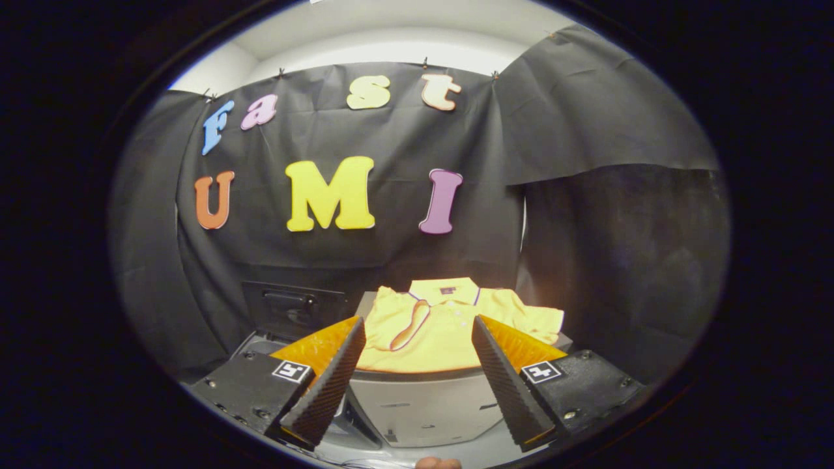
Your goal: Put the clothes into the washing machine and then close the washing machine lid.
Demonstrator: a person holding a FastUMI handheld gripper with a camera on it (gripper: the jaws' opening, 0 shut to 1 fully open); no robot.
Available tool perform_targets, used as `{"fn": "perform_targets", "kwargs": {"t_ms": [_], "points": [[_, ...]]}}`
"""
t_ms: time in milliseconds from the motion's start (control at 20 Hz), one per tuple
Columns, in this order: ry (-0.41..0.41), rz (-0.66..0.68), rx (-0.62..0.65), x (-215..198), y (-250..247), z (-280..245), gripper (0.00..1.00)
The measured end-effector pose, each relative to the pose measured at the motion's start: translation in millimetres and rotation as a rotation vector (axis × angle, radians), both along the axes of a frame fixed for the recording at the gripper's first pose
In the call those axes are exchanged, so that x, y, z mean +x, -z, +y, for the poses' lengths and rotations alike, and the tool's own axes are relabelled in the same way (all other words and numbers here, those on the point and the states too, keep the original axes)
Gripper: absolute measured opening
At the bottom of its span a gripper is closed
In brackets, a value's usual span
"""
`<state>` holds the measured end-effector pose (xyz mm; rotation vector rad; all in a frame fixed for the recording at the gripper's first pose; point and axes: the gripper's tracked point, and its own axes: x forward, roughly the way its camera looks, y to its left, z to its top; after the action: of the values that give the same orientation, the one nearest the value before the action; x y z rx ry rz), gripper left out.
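the black cloth wall [586,117] hangs behind everything. in front of it stands a pale grey washing machine [423,407], its top carrying a yellow polo shirt [433,326] spread flat, collar toward the wall. the gripper [417,332] hovers before the shirt, fingers [326,384] spread wide, touching nothing, the shirt just ahead between them.

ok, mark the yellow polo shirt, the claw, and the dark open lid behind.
yellow polo shirt [436,332], gripper view, chest below collar.
claw [417,381], gripper view, open gap between fingertips.
dark open lid [290,306], gripper view, handle area.
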<state>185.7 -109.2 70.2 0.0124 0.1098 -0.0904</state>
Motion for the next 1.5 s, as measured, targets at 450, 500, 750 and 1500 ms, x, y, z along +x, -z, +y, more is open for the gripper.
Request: {"fn": "perform_targets", "kwargs": {"t_ms": [450, 500, 750, 1500], "points": [[-0.012, 0.204, -0.134, 142.7, 37.9, -68.9, 1.00], [-0.018, 0.227, -0.116, 153.1, 45.5, -73.4, 1.00], [-0.015, 0.358, -0.011, 172.7, 86.0, -87.4, 1.00], [-0.060, 0.551, 0.094, 186.3, 96.4, -67.1, 0.07]]}}
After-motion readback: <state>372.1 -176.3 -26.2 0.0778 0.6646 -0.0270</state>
